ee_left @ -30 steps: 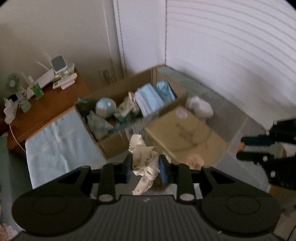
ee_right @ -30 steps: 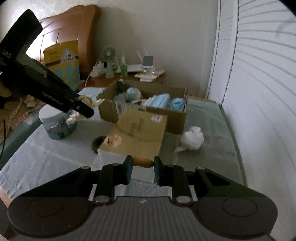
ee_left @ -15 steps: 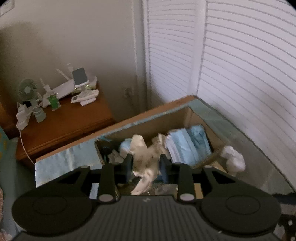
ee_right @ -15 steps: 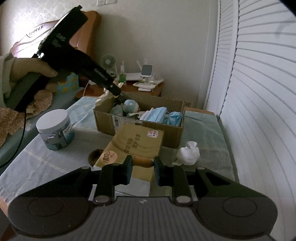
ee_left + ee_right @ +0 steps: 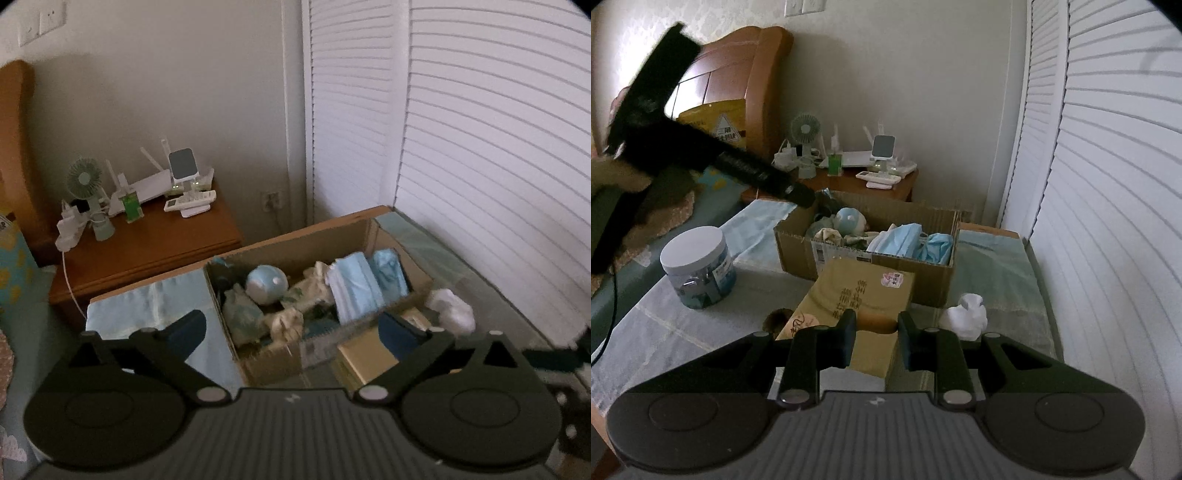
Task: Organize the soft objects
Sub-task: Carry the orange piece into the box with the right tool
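An open cardboard box [image 5: 258, 363] [image 5: 798, 243] on the table holds soft things: a cream patterned cloth [image 5: 286, 321], a pale blue ball toy [image 5: 266, 284], blue face masks [image 5: 356, 290] [image 5: 899, 242]. My left gripper [image 5: 291, 328] is open and empty above the box's near side; it shows over the box's left end in the right wrist view [image 5: 803, 195]. My right gripper [image 5: 876, 332] is narrowly open and empty, low over a closed tan box [image 5: 857, 299]. A white soft lump [image 5: 966, 317] [image 5: 450, 310] lies on the table right of the tan box.
A white-lidded jar [image 5: 698, 267] stands on the table at the left. A small brown furry thing [image 5: 777, 319] lies by the tan box. A wooden nightstand [image 5: 147, 251] with a fan and router stands behind. Louvred doors [image 5: 1108, 184] line the right side.
My left gripper carried the cream cloth over the box, opened and let it go; the cloth now lies in the box. My right gripper stayed low over the tan box.
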Demonstrator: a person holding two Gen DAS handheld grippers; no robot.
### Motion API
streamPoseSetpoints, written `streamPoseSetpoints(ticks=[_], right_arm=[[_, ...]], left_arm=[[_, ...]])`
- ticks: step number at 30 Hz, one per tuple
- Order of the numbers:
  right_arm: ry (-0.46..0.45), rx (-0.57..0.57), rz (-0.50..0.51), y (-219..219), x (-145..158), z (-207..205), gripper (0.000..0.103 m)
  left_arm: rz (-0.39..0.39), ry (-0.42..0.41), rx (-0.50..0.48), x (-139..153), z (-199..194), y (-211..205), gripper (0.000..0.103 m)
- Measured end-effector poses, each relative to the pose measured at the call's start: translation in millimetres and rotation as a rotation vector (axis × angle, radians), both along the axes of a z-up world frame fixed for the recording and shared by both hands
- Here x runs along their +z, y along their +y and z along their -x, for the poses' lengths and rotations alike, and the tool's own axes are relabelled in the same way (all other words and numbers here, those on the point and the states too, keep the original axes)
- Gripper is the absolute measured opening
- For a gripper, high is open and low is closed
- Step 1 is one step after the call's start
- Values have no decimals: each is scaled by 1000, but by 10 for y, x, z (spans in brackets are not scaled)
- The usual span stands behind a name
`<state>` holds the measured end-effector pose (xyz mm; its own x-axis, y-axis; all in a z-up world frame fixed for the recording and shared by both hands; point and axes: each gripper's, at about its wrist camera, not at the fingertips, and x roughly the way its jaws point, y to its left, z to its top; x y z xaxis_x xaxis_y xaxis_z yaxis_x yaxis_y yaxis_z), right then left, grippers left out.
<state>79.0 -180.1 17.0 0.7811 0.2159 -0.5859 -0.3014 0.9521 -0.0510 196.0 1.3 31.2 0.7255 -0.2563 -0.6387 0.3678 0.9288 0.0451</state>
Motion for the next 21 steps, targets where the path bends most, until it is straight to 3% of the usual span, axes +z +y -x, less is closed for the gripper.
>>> streamPoseSetpoints(ticks=[7,12,21], right_arm=[[-10,7,-5,-1,35,20,28],[-25,8,-2,6,101,20,28],[-46,17,4,41,229,-103,29]], left_arm=[[60,-34,28,81,485,39,102],[68,-110,51,134,864,68,102],[83,-154,88,-62,1346,134,102]])
